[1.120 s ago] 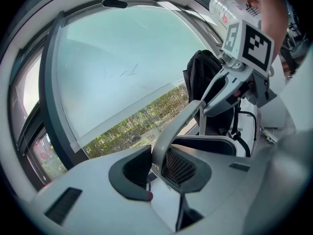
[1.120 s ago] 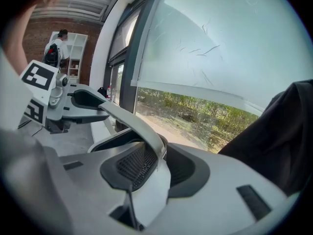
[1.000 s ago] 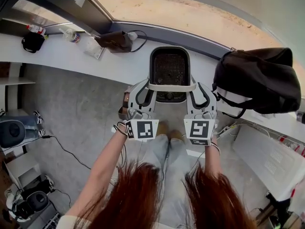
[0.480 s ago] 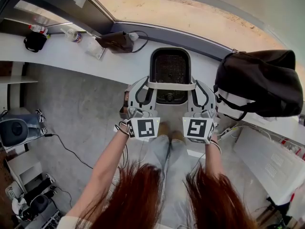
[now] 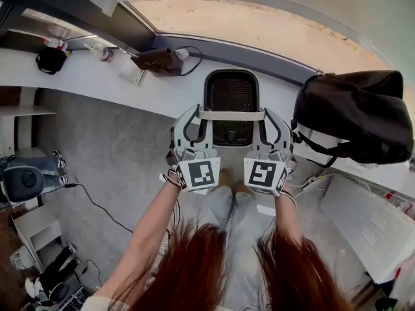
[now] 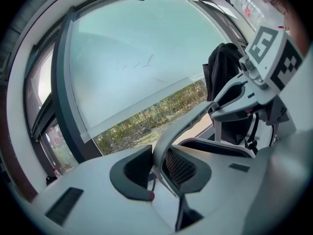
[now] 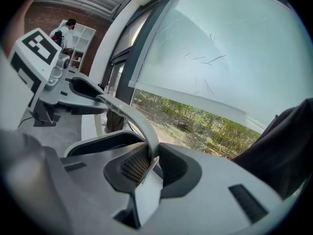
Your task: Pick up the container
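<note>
Seen from a head camera looking steeply down, a person stands at a long white ledge (image 5: 97, 80) under a window (image 5: 259, 24), arms stretched forward, a pair of tongs in each hand. Straight ahead is the container (image 5: 231, 96), a tall pale bin with a dark mesh inside. A white strap-like handle (image 5: 231, 115) arches across its near side.

The left gripper (image 5: 196, 118) is clenched on the left end of that handle. From its own camera, the strap runs up between the two dark pads (image 6: 131, 173), which sit against it on both sides. The right gripper (image 7: 151, 155) takes the opposite end. Its jaws have just been closing, and the strap now sits pinched between them (no gap shows on either side).

The two grips are well apart and roughly level with each other. That is probably to share the weight and stop the bin swinging or tipping when it rises.

The container sits at the near edge of the ledge, partly over the grey floor. No view shows whether its base rests on anything. Judging by this, the grasp is made and the lift is what remains.

A black bag (image 5: 353, 112) lies on the ledge just right of the container, close enough to brush on the way up.
</note>
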Available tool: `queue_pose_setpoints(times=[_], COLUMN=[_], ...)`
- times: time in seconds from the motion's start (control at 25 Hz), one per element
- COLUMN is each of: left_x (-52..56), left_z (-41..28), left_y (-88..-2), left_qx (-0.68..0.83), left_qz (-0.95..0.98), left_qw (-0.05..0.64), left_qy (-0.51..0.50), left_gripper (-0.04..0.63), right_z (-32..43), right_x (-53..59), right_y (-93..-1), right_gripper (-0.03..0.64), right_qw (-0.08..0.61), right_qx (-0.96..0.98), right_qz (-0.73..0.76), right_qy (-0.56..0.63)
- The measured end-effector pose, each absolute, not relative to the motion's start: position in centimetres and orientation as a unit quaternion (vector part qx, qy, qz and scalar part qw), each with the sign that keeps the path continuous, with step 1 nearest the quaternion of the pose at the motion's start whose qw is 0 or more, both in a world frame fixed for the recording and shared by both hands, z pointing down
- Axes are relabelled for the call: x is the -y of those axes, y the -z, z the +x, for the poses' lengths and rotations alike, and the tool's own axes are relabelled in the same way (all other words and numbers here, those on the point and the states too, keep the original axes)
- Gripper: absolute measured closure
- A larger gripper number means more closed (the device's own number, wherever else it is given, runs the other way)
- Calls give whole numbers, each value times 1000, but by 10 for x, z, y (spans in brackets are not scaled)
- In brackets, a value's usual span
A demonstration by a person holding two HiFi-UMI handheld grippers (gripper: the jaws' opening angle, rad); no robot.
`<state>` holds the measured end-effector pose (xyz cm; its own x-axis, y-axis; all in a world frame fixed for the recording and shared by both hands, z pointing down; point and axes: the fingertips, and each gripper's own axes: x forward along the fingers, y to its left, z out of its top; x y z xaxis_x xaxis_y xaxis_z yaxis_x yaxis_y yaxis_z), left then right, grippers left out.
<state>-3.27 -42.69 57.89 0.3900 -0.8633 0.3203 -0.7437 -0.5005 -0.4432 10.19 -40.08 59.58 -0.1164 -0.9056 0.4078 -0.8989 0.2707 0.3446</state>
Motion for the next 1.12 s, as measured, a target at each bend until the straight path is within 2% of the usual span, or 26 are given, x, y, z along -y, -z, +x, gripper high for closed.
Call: queue_pose_setpoints(times=[0.6, 0.88, 1.12], left_x=[429, 396, 360], left_z=[-28, -19, -11], left_y=[-556, -510, -454], left_qx=[-503, -496, -495], left_qz=[-823, -832, -835], left_qw=[105, 101, 102], left_qy=[243, 225, 216], left_gripper=[499, 499, 499], right_z=[109, 113, 122], right_x=[400, 365, 326], right_y=[-578, -524, -466], right_gripper=[557, 555, 555], right_qw=[261, 226, 230], right_qx=[746, 744, 739], right_qz=[612, 629, 633], right_qy=[6, 9, 24])
